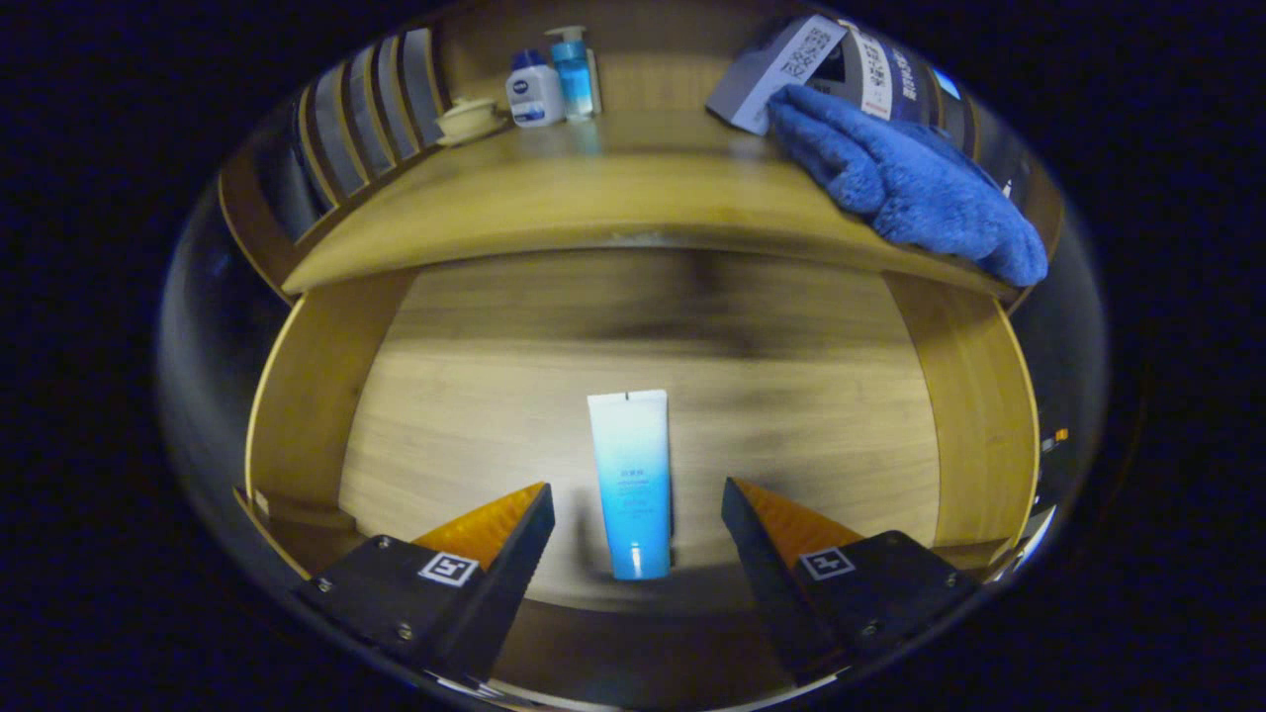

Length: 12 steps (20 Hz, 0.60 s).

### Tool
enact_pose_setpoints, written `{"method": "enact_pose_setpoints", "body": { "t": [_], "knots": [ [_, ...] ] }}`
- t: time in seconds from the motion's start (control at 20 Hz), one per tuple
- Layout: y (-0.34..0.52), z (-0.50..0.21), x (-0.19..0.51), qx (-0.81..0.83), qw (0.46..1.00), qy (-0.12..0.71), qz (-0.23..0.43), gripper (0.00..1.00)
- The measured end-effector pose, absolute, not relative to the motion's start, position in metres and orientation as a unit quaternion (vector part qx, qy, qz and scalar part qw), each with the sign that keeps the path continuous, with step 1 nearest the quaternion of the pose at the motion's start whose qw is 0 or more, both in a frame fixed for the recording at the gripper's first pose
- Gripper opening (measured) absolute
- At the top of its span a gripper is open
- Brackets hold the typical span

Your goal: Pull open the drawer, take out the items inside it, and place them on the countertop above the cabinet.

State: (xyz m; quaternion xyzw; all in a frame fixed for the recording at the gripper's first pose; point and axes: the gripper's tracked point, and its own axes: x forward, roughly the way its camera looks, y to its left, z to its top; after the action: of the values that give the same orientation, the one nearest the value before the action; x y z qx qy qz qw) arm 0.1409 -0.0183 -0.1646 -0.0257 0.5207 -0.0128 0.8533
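Note:
The wooden drawer (297, 396) stands pulled open below the countertop (554, 198). A white-to-blue tube (633, 480) lies flat on the drawer floor, cap end toward me. My gripper (638, 499) hovers above it with both fingers spread wide; the tube's lower half sits in the gap between the fingertips, touching neither. On the countertop's right part lies a blue fluffy towel (905, 183), which hangs a little over the front edge.
At the back of the countertop stand a small white bottle (534, 91), a blue pump bottle (574, 71) and a pale dish (467, 121). A grey box (791, 59) leans behind the towel. Drawer side walls (974, 415) flank the tube.

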Motion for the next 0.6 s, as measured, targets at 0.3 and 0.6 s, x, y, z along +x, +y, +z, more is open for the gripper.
{"method": "enact_pose_setpoints", "body": {
  "t": [0.3, 0.6],
  "knots": [
    [-0.019, -0.184, 0.142, -0.011, 0.826, 0.563, -0.028, 0.69],
    [-0.015, -0.18, 0.137, -0.001, 0.829, 0.559, -0.01, 0.36]
  ]
}}
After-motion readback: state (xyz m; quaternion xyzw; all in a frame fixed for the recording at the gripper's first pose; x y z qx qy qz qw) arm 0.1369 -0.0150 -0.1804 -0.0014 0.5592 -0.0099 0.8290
